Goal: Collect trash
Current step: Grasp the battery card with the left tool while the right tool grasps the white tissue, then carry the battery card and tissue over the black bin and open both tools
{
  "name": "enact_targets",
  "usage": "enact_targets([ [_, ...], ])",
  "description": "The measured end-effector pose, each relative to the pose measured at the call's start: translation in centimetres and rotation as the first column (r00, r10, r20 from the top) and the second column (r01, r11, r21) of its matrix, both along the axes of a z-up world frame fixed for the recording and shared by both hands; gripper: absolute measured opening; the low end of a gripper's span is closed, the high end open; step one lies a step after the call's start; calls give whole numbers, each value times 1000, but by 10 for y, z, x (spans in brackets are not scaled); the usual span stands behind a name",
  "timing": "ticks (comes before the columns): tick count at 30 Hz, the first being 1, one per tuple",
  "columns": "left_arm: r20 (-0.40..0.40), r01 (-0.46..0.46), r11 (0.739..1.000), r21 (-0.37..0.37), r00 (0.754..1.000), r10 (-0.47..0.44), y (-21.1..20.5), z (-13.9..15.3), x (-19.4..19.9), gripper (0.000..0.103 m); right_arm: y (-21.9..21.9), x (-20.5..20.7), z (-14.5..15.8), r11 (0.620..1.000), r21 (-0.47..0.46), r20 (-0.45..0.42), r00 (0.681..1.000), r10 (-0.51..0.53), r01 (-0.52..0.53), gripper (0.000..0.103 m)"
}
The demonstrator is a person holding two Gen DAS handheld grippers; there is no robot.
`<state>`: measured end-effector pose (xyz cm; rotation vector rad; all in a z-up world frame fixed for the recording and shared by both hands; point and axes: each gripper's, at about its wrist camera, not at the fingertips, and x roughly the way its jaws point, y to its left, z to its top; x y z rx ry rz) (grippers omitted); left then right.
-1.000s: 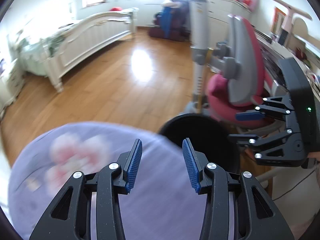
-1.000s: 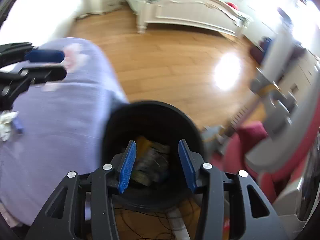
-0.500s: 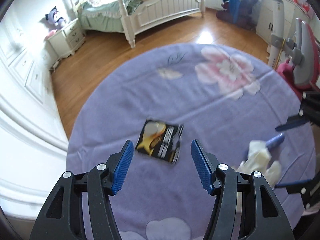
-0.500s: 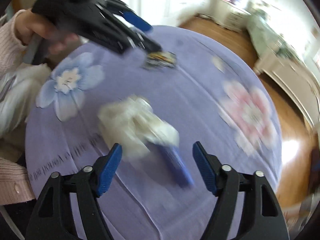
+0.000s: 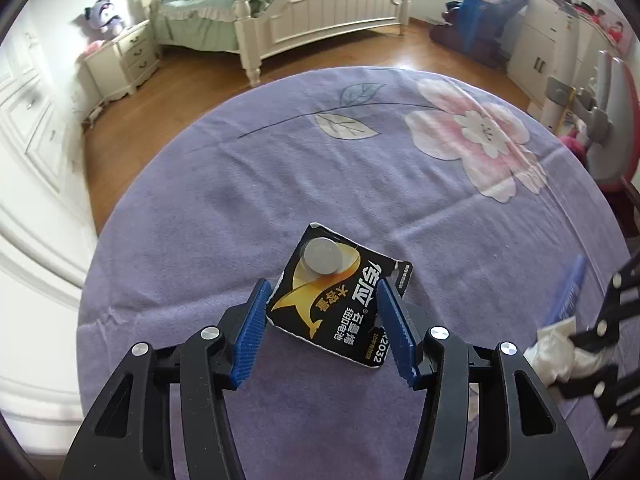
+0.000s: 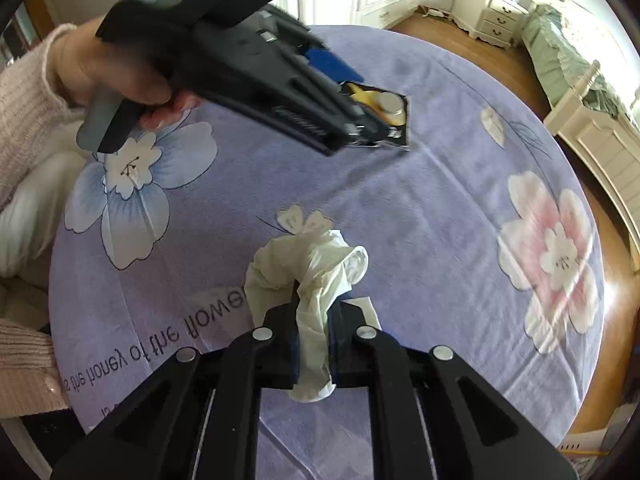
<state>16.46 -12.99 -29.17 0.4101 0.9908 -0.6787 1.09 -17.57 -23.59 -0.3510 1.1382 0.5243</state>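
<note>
Filling most of both views: a round counter under a purple cloth printed with pink and blue flowers. Beyond it, across the top of the left wrist view, a white bed with green bedding on a wooden floor, and a white nightstand at the upper left.

Reaching down from the lower middle of the left wrist view: the left gripper, about half open, having just been closing, with the black-and-gold battery packet between its blue pads. Sits with each pad right at one edge of the packet; cannot tell whether the pads press on it. Shows again at the upper left of the right wrist view, held by a hand in a pink knitted sleeve, tips down on the packet.

Rising from the bottom middle of the right wrist view: the right gripper, clamped nearly closed on a crumpled white wad. Pinches a strand of the wad between the pads, with the bulk bunched just past the fingertips over the cloth.

Lying at the centre of the left wrist view, on the near half of the cloth: the packet, torn along its edges, with a silver coin cell on its far end.

At the right edge of the same view, just above the wad: a slim blue stick, too blurred to identify.
</note>
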Motion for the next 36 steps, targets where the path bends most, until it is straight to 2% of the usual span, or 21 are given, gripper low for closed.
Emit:
enact_targets([
  [1, 5, -3, 1000, -2, 1000, 3, 0, 1, -1, 54, -5, -1, 3, 1000, 10, 3, 1000, -9, 9, 8],
  [2, 26, -17, 1000, -7, 1000, 18, 1, 3, 0, 18, -9, -4, 6, 1000, 16, 7, 1000, -18, 18, 8],
  [3, 8, -33, 999, -39, 999, 33, 6, 9, 3, 14, -13, -6, 11, 999, 21, 20, 999, -30, 30, 8],
  [5, 22, -29, 998, -62, 999, 31, 6, 22, 1, 12, -25, -9, 20, 997, 51, 32, 998, -59, 57, 8],
  [8, 50, 2, 999, -35, 999, 0, -3, 33, -6, 10, -42, -16, 35, 993, 65, 66, 992, -103, 99, 8],
  [12, 56, 19, 999, -46, 998, -16, -12, 44, -15, 6, -64, -22, 53, 985, 80, 113, 980, -164, 156, 8],
  [19, 105, 123, 991, -50, 988, -117, -53, 72, -45, 3, -129, -39, 75, 942, 73, 174, 926, -336, 328, 8],
  [23, 129, 187, 980, -69, 976, -177, -93, 89, -59, 3, -180, -59, 76, 896, 68, 187, 876, -444, 439, 8],
  [26, 139, 256, 963, -88, 960, -242, -132, 96, -74, 3, -218, -73, 73, 848, 57, 194, 827, -528, 527, 8],
  [32, 125, 413, 897, -156, 909, -397, -231, 97, -108, 3, -292, -95, 48, 710, -17, 203, 698, -687, 704, 8],
  [36, 75, 492, 846, -204, 870, -488, -297, 82, -129, 3, -324, -104, 24, 637, -51, 171, 635, -753, 769, 8],
])
